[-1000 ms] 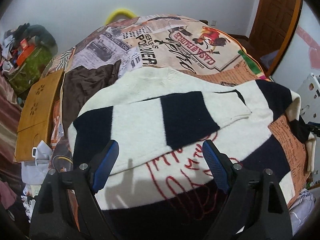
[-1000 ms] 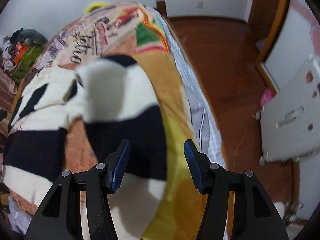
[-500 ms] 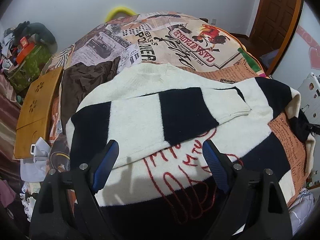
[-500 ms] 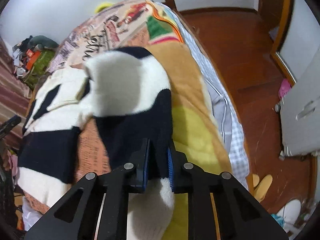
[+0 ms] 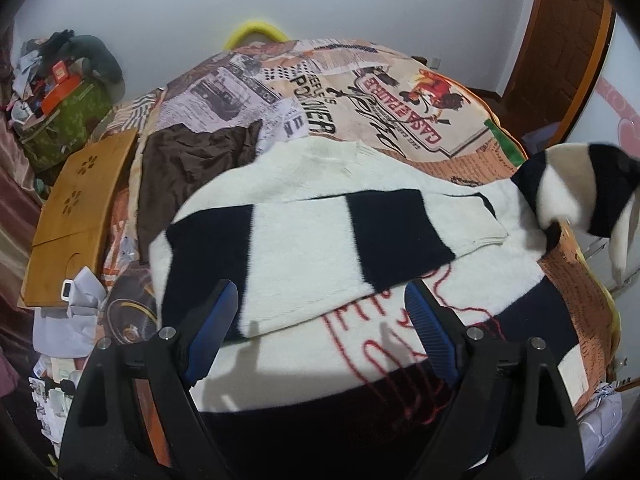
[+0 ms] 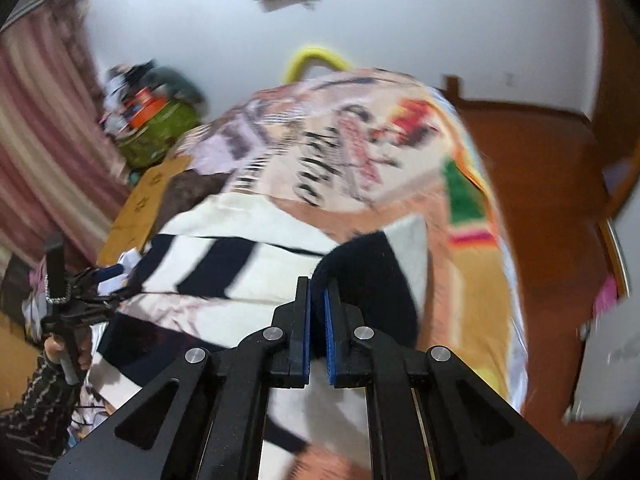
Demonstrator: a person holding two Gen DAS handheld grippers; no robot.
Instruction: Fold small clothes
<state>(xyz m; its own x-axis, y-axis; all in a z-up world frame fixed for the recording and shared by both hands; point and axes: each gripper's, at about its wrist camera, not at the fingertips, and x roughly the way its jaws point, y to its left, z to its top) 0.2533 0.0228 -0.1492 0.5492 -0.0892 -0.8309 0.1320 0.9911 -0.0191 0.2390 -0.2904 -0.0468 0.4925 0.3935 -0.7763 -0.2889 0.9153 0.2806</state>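
A cream and navy striped sweater (image 5: 304, 240) with red stitching lies flat on the printed bedspread (image 5: 360, 92). One sleeve is folded across its chest. My left gripper (image 5: 320, 320) is open and empty, hovering over the sweater's lower body. My right gripper (image 6: 318, 292) is shut on the sweater's other sleeve (image 6: 368, 276) and holds it lifted off the bed. That raised sleeve also shows at the right edge of the left wrist view (image 5: 576, 192). The sweater body shows in the right wrist view (image 6: 224, 256).
A brown garment (image 5: 188, 168) lies left of the sweater. A wooden tray (image 5: 80, 208) sits at the bed's left edge above a heap of clutter (image 5: 68, 320). A green box (image 5: 64, 116) stands by the wall. A wooden door (image 5: 560, 40) is at the right.
My right gripper closed on the right sleeve, lifted it off the bed and swung it up towards the sweater body. My left gripper stayed open over the sweater.
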